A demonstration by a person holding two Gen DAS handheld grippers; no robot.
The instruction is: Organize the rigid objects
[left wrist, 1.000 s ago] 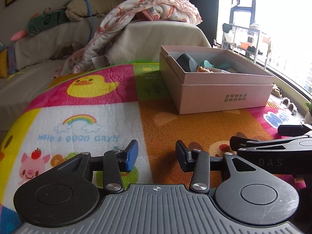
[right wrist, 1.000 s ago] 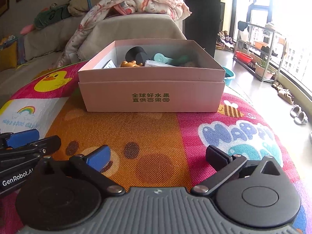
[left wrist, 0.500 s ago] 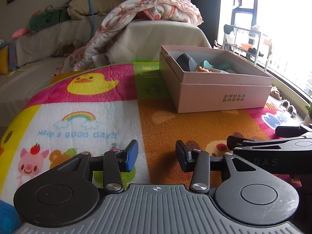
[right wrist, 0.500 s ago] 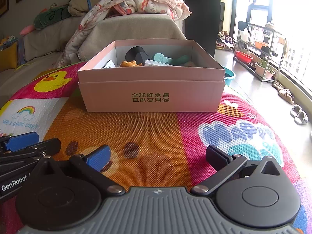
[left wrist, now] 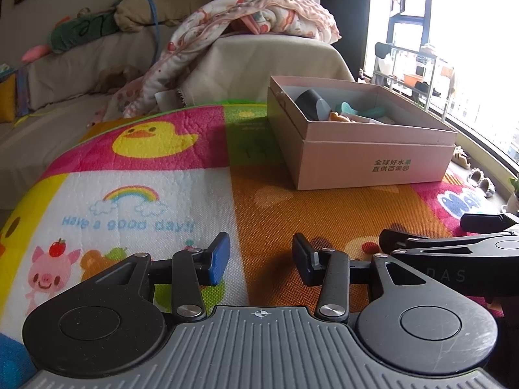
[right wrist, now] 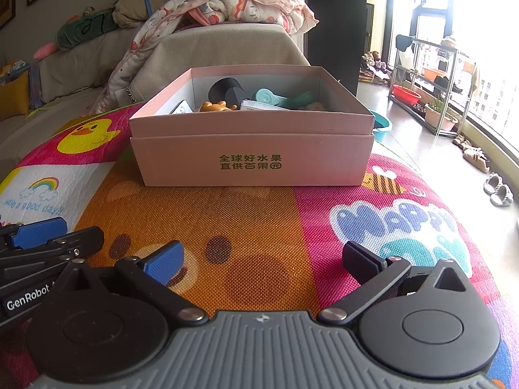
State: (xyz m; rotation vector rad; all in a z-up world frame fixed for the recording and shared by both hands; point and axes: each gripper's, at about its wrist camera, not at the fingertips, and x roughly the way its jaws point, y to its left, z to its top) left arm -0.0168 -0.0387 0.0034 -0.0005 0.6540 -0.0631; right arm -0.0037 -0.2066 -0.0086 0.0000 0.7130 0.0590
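Left wrist view shows the left gripper [left wrist: 261, 257] moderately parted and empty, low over the play mat [left wrist: 146, 194], its framing shifted only slightly from a second ago. The right gripper [right wrist: 262, 259] gapes wider, likewise holding nothing, as before. The pink box [right wrist: 249, 152] sits unmoved on the mat ahead, with a dark cup [right wrist: 227, 89], teal piece [right wrist: 269, 97] and orange toy [right wrist: 215, 106] inside.
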